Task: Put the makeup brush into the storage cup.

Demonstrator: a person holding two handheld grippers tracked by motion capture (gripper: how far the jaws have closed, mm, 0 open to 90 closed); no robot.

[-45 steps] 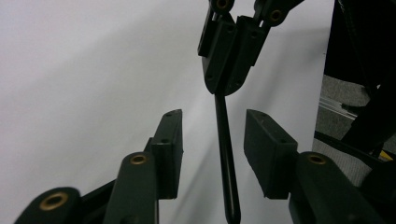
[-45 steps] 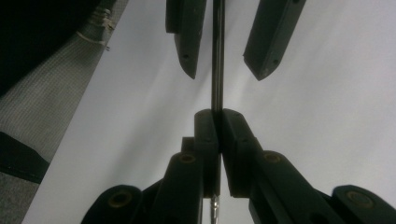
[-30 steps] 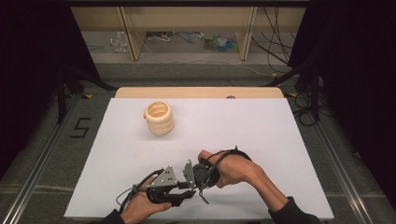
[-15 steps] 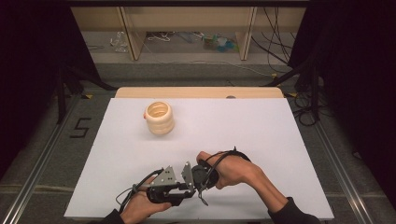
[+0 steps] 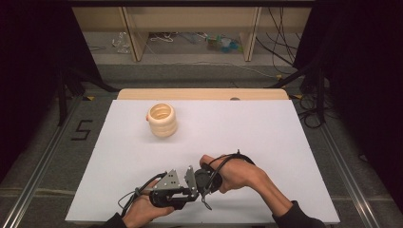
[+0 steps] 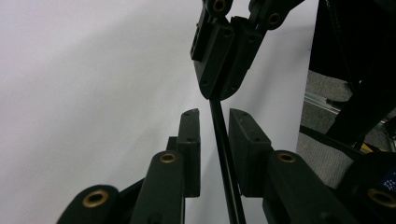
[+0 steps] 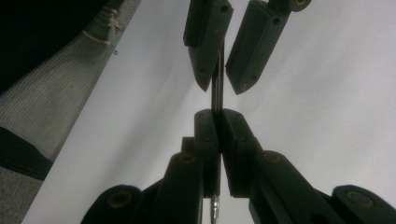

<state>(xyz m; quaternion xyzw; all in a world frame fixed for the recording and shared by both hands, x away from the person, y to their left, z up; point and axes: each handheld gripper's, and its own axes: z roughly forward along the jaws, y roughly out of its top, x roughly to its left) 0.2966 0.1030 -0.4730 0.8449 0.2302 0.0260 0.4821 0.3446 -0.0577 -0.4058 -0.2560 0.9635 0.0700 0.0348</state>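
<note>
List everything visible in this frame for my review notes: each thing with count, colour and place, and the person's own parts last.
thin rod: one, black, clamped in the right gripper, reaching between the left gripper's jaws
stacked rings: one stack, pale wood colour, far left part of the table
table: one, white top with a wooden far edge, centre of the high view
shelf unit: one, light wood, on the floor beyond the table
floor marking "5": one, black, left of the table
left gripper: one, black, near table edge; jaws just been closing around the rod, gap showing on both sides
right gripper: one, black, tip to tip with the left, shut on the rod
hands: two, at the near edge, one on each gripper
</note>
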